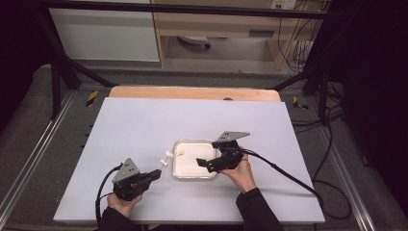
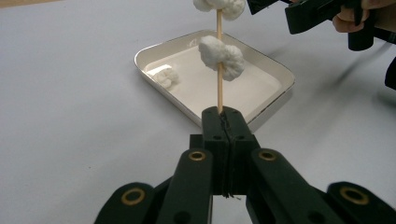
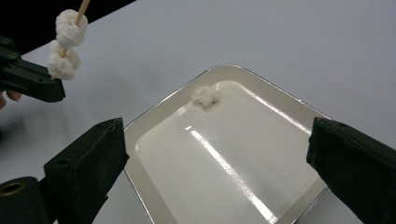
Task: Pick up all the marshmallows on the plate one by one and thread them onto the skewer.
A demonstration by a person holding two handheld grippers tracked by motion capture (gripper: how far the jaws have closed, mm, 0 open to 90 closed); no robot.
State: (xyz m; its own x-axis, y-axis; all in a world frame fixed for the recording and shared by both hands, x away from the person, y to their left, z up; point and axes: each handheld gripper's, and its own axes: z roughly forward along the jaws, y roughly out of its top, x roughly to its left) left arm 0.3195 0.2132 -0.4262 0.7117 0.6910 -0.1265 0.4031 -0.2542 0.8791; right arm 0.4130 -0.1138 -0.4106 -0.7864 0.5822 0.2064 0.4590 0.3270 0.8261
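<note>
The left gripper, just left of the tray, pinches a skewer already carrying two puffs. Over the tray, the right gripper hangs spread and empty. One last puff lies in the tray's far corner, apparently still to be threaded.

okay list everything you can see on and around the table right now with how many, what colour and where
Tray: one, white with a metal rim, middle of the table.
Loose marshmallow: one, white, in a corner of the tray.
Skewer: one, pale wood, clamped in the left gripper, rising over the tray's edge.
Skewered marshmallows: two, white, threaded on the skewer.
Table: one, light grey top.
Shelf unit: one, wooden, behind the table.
Left gripper: black, shut on the skewer, left of the tray.
Right gripper: black, jaws wide open, over the tray.
</note>
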